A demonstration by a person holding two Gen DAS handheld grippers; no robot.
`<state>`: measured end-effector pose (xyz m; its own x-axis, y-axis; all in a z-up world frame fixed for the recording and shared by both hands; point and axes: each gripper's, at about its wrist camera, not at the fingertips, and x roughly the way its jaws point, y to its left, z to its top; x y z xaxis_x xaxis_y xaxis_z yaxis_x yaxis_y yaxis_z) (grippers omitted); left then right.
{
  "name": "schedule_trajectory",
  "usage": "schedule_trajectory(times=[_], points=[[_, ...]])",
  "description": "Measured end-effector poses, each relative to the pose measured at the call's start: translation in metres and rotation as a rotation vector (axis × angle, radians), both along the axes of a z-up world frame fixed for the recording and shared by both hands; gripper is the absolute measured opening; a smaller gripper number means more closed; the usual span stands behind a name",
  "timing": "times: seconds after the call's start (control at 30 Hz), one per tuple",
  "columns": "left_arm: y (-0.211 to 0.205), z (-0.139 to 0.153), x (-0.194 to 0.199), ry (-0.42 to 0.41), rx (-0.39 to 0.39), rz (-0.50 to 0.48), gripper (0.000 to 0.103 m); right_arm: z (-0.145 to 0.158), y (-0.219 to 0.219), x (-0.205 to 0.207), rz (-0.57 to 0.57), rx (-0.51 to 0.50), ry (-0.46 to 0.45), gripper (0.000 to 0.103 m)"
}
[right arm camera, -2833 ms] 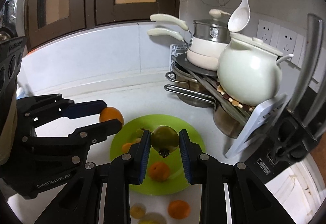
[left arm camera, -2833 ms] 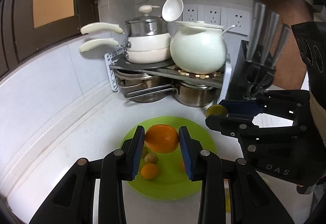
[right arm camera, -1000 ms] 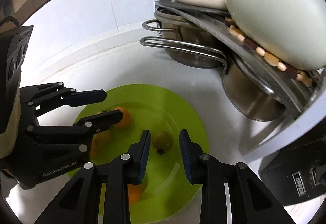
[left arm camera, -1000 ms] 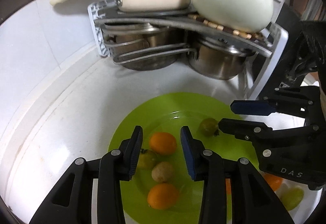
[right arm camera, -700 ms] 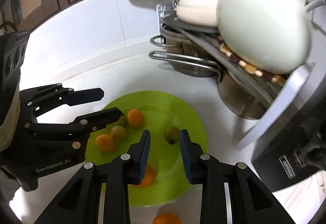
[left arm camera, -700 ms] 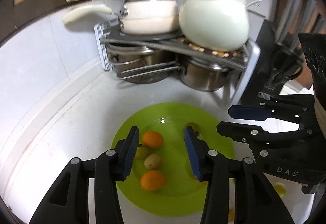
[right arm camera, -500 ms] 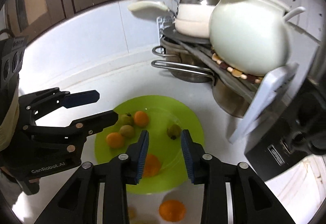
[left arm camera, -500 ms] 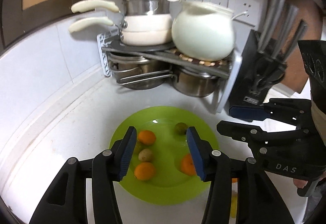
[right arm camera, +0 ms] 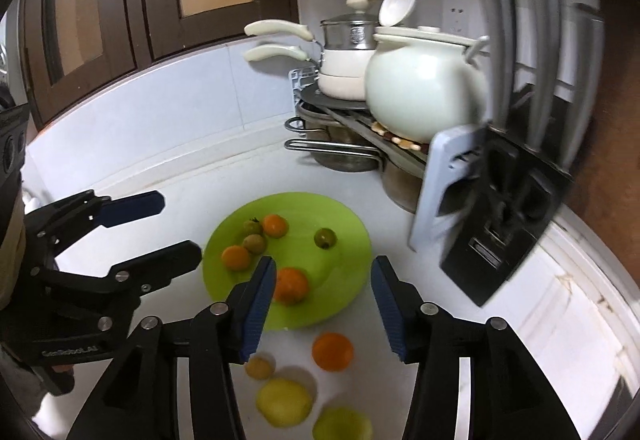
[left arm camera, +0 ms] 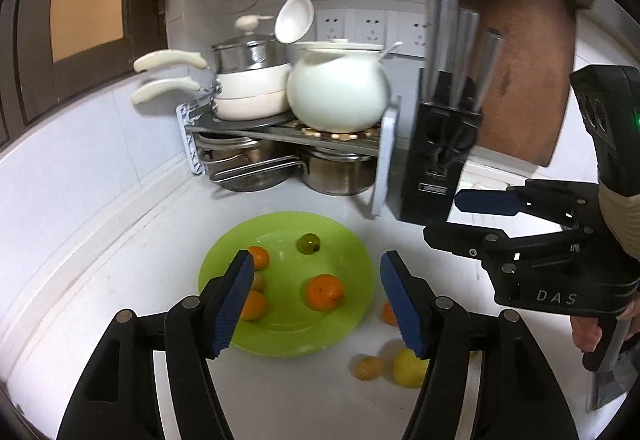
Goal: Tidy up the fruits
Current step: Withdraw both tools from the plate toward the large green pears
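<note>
Hovering above green plate (left arm camera: 224,260): left gripper (left arm camera: 318,298), right gripper (right arm camera: 323,304), jaws just widened, both empty.

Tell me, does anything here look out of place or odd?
Yes: four fruits lie loose on the counter beside the green plate, not on it: an orange, a small brownish fruit and two yellow-green ones. Six others sit on the plate. Nothing looks spilled or broken.

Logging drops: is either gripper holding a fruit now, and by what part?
Nothing is held. Left gripper and right gripper have just been opening, nothing between the fingers.
</note>
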<state>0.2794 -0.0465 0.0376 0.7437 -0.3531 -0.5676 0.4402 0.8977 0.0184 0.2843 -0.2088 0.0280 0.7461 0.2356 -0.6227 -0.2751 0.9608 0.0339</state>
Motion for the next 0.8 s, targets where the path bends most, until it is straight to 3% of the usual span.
schedule_trajectory(times=[0.4,0.8], points=[[-0.019,-0.015,-0.037,-0.010,0.028,-0.098,0.075,-0.005,-0.017,-0.044,-0.055,-0.028,-0.002,0.058],[-0.041,-0.042,-0.054,-0.027,0.134,-0.257,0.080,-0.034,-0.024,-0.066,-0.077,-0.069,0.067,0.060]])
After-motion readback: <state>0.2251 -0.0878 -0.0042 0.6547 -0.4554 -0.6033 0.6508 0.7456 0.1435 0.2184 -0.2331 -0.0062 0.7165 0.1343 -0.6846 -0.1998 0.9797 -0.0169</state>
